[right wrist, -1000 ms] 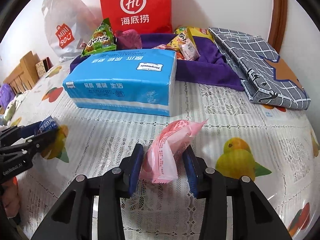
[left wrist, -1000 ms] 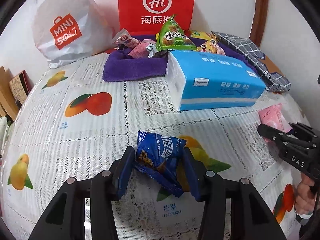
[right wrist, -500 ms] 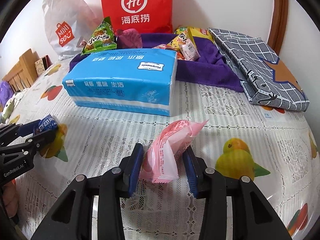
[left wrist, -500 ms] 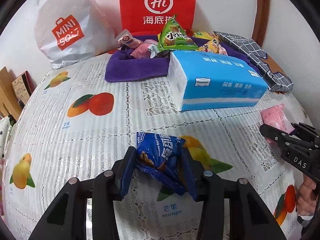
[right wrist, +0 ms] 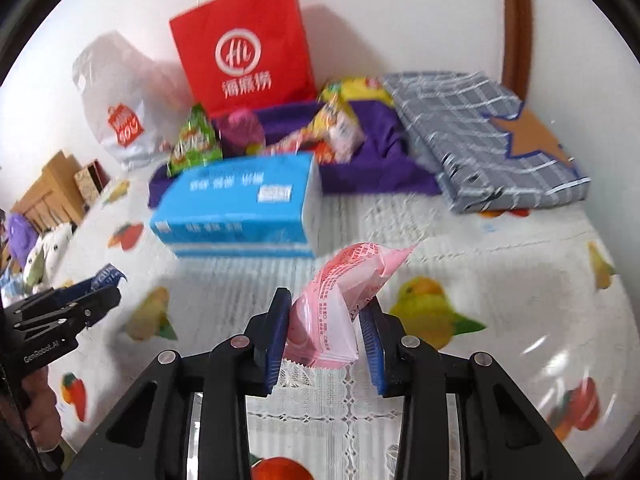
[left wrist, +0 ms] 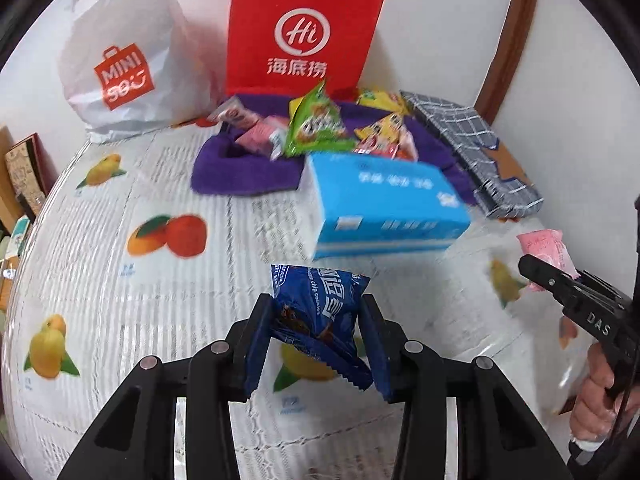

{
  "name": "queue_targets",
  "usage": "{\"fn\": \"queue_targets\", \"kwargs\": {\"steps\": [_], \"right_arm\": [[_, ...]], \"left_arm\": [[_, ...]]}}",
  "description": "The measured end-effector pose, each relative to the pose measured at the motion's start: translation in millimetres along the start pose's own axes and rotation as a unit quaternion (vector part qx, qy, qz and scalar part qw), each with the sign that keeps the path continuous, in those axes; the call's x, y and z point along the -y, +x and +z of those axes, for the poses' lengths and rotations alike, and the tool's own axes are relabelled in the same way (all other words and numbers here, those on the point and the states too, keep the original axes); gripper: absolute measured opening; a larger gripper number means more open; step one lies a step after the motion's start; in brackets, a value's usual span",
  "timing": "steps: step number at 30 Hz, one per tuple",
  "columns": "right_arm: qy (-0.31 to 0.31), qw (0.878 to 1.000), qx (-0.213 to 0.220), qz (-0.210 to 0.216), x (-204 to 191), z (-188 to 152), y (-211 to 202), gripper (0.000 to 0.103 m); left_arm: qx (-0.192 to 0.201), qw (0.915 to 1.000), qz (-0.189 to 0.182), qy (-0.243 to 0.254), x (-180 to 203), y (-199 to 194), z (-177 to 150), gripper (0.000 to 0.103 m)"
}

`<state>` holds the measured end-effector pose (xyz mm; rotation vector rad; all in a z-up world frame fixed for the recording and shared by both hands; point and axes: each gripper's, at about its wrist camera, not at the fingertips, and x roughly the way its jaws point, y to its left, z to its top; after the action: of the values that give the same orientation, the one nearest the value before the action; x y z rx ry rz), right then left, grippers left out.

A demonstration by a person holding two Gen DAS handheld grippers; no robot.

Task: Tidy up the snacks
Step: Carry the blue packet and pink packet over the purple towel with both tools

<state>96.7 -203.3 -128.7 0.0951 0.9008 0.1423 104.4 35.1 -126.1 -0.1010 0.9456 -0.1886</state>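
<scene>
Two snack packets are riding clear of the fruit-print tablecloth (left wrist: 120,248), each pinched in its own gripper. Largest in the scene, the tablecloth is carrying a blue tissue pack (left wrist: 384,204) that is lying directly in front of the purple cloth tray (left wrist: 240,168), where a green packet (left wrist: 316,124) and several others are already gathering before a red paper bag (left wrist: 300,40). The left gripper (left wrist: 316,336) is squeezing a blue chocolate chip cookie packet (left wrist: 320,316) between both pads, its tail sagging below them. The right gripper (right wrist: 326,332) is clamping a pink wrapped snack (right wrist: 340,308) the same way. Doing this carry well probably means lifting both packets high enough to be passing over the tissue pack rather than nudging it, holding pressure gentle so the cookies are not cracking, and letting go only once over the tray's hollow.
</scene>
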Motion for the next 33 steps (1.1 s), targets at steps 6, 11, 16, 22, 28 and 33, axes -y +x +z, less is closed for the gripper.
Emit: {"fn": "queue_targets", "kwargs": {"steps": [6,11,16,22,28,33], "right_arm": [[-0.014,0.999,0.031,-0.026,-7,36,-24,0.035],[-0.030,0.998,0.047,-0.030,-16,72,-27,0.035],[-0.049,0.996,0.063,-0.027,-30,110,-19,0.035],[-0.064,0.995,0.074,-0.015,-42,149,-2,0.035],[-0.067,0.994,0.081,-0.001,-50,187,21,0.035],[-0.062,0.995,0.083,0.005,-52,212,42,0.035]], "left_arm": [[0.013,0.9995,-0.026,0.009,13,-9,40,0.041],[0.015,0.9996,-0.017,0.020,21,-6,75,0.041],[0.022,0.9995,-0.010,0.020,16,-2,108,0.041],[0.026,0.9996,0.000,0.011,4,7,144,0.041],[0.032,0.9994,0.011,0.010,-1,21,180,0.041],[0.039,0.9992,0.002,0.005,3,36,206,0.041]]}}
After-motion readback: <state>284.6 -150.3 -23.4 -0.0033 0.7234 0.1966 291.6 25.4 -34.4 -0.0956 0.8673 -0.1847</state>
